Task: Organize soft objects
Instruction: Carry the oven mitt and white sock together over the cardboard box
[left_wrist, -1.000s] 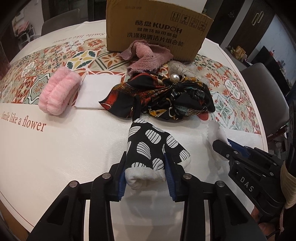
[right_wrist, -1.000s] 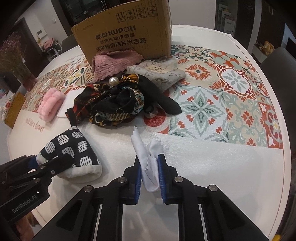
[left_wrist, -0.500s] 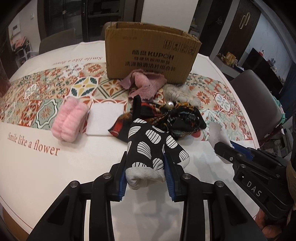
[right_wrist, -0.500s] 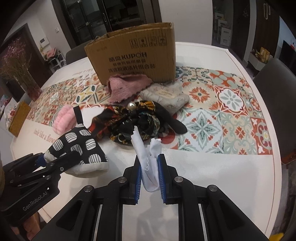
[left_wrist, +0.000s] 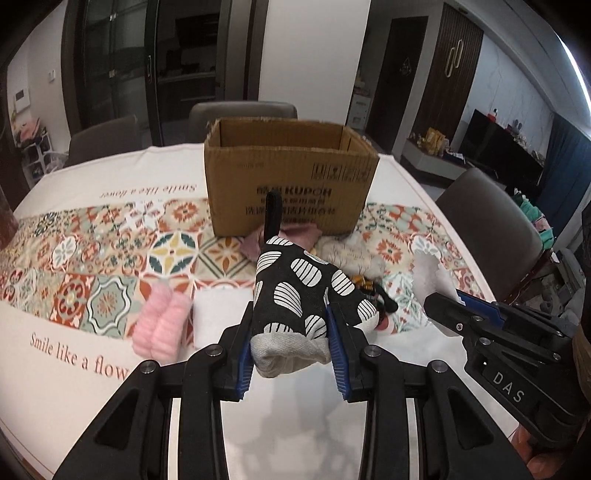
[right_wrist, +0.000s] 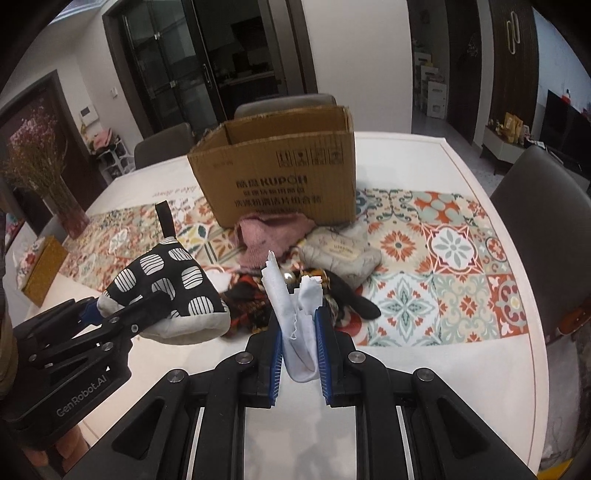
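Black fabric with white striped ovals fills our left tool (left_wrist: 291, 343): it is clenched on an oven mitt (left_wrist: 299, 295), held above the surface (left_wrist: 110, 387) with its pale cuff toward the camera and its black hanging loop pointing up in front of the cardboard box (left_wrist: 291, 192). In the right wrist view we see the same mitt (right_wrist: 166, 291) raised at the left, clear of the pile below it.

Our right tool (right_wrist: 298, 354) is clenched on a thin white cloth (right_wrist: 295, 314), which stands crumpled between the blue pads (right_wrist: 276, 363) with its ragged upper edge pointing up. Both tools hang side by side, apart from each other, short of the box.

The box stands open-topped on the patterned runner (right_wrist: 443, 258). Against its near wall lies a dusty pink knit cloth (right_wrist: 273, 232), with a beige pouch (right_wrist: 340, 254) just beside it and a dark patterned scarf (right_wrist: 251, 295) heaped nearer to us. At the left lie a fluffy pink roll (left_wrist: 162, 321) and, touching it, a flat white folded cloth (left_wrist: 218, 314).
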